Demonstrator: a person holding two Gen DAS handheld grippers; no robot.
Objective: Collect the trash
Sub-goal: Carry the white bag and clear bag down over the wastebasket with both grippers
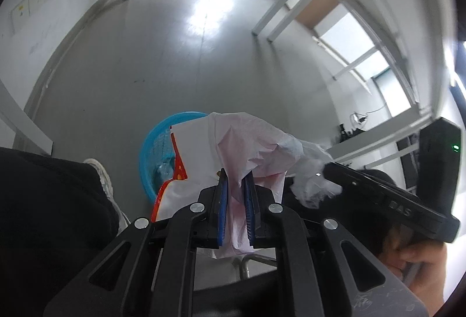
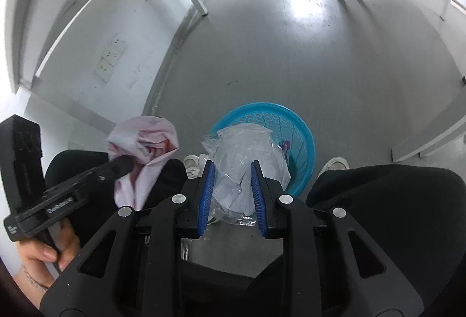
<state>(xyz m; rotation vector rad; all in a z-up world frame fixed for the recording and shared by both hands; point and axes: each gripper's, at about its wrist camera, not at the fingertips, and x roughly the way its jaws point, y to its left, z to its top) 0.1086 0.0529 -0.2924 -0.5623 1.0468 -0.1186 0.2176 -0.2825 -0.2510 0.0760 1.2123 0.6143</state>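
The grey floor (image 2: 320, 60) fills most of what I see, and ahead of and below both sets of jaws stands the blue basket (image 2: 303, 148), an openwork plastic tub that already holds some scraps. I judge the step in hand to be bringing both loads over that basket and letting them fall in. My right gripper (image 2: 233, 194) is clamped on a crumpled clear plastic bag (image 2: 247, 165); its blue pads press into the wad from either side, and the bag bulges forward past the fingertips, directly in line with the basket's near rim. My left gripper (image 1: 236, 206) has its jaws drawn close together on a pink-tinged thin plastic bag (image 1: 250, 148), which billows out ahead of the tips and trails down between the pads behind them. In the left wrist view a red and white wrapper (image 1: 177, 171) sits just left of the jaws, between them and the basket; I cannot tell whether it is pinched with the bag or lying apart. To do this well, I would carry each wad well past the near rim before parting the jaws, since light film drifts and clings to the ribbed pads. I would open the right first, as it is better lined up, then swing the left across.
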